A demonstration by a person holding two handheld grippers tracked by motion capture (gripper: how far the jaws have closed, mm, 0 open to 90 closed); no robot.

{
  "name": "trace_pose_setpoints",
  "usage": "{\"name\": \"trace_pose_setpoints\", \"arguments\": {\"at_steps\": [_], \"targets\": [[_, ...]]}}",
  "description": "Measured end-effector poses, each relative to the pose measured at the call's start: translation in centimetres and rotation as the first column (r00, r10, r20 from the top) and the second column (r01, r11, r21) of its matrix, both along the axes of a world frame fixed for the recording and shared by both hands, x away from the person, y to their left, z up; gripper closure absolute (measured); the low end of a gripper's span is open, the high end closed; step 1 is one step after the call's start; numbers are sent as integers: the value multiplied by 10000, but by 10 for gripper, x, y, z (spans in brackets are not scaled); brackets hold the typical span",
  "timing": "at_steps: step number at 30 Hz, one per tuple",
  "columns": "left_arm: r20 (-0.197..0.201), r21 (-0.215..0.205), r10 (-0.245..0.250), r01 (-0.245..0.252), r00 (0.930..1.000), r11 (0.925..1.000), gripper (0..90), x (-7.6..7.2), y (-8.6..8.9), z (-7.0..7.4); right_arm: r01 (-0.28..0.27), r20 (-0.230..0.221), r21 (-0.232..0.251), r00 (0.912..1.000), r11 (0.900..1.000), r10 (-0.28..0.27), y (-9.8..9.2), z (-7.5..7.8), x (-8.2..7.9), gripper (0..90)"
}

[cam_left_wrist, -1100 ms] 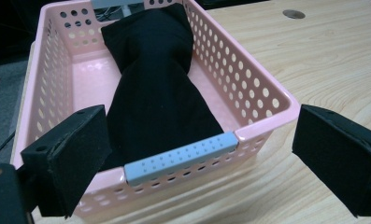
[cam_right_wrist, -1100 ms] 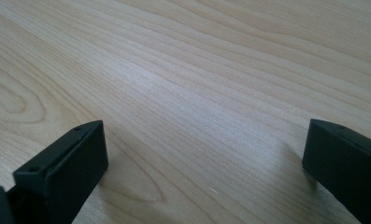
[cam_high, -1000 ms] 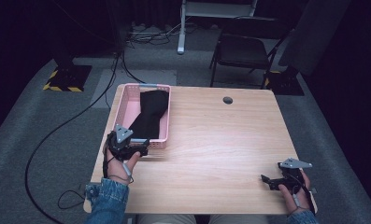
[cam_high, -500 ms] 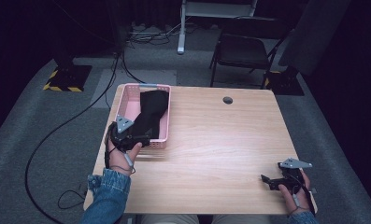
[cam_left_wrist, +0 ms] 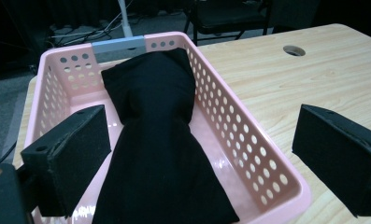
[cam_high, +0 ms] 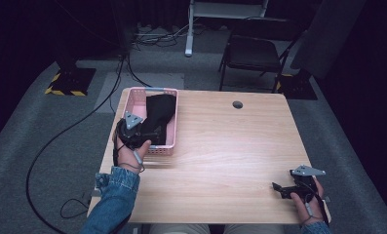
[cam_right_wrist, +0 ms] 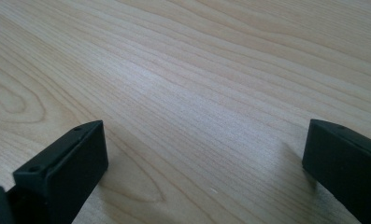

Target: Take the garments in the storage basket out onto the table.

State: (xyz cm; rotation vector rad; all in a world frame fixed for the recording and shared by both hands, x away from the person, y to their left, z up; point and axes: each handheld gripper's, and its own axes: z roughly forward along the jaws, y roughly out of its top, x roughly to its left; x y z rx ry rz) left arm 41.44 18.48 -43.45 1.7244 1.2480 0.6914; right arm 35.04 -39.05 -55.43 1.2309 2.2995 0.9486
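Jaws apart, left hand-held gripper [cam_left_wrist: 206,158] is hovering over black cloth [cam_left_wrist: 157,154] in pink basket [cam_left_wrist: 267,163] at table's left edge, needing a centred pinch.

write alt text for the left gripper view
A folded black cloth lies lengthwise in a pink perforated basket on a wooden table. The left gripper hangs just above its near end, with its two black jaws wide open on either side of the cloth.
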Motion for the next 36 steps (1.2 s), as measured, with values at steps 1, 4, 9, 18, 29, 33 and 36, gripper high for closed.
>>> {"name": "trace_pose_setpoints", "arguments": {"at_steps": [1, 4, 9, 18, 29, 33, 36], "targets": [[-1, -13, -15, 15, 10000, 10000, 38, 4, -1, 1, 1, 0, 0, 10000, 10000, -1, 0, 0, 0, 0], [4, 3, -27, 27, 10000, 10000, 38, 10, -2, 1, 1, -2, 1, 10000, 10000, -1, 0, 0, 0, 0], [-39, -48, 14, -14, 10000, 10000, 38, 19, -3, 0, 1, 0, 1, 10000, 10000, -1, 0, 0, 0, 0], [19, -265, 175, -175, 9998, 9995, 42, 37, -2, -7, 0, -1, -1, 10000, 10000, 0, 0, 0, 0, 0], [79, -618, 284, -279, 9996, 9977, 42, 58, -3, -20, 3, 1, -3, 10000, 10000, -3, 0, 0, 0, 0], [158, -750, 351, -338, 9993, 9966, 42, 65, -3, -22, 2, 1, -4, 10000, 10000, -2, 0, 0, 0, 0], [187, -731, 406, -391, 9990, 9966, 48, 69, -4, -25, 3, 2, -4, 10000, 10000, -3, 0, 0, 0, 0]]}}
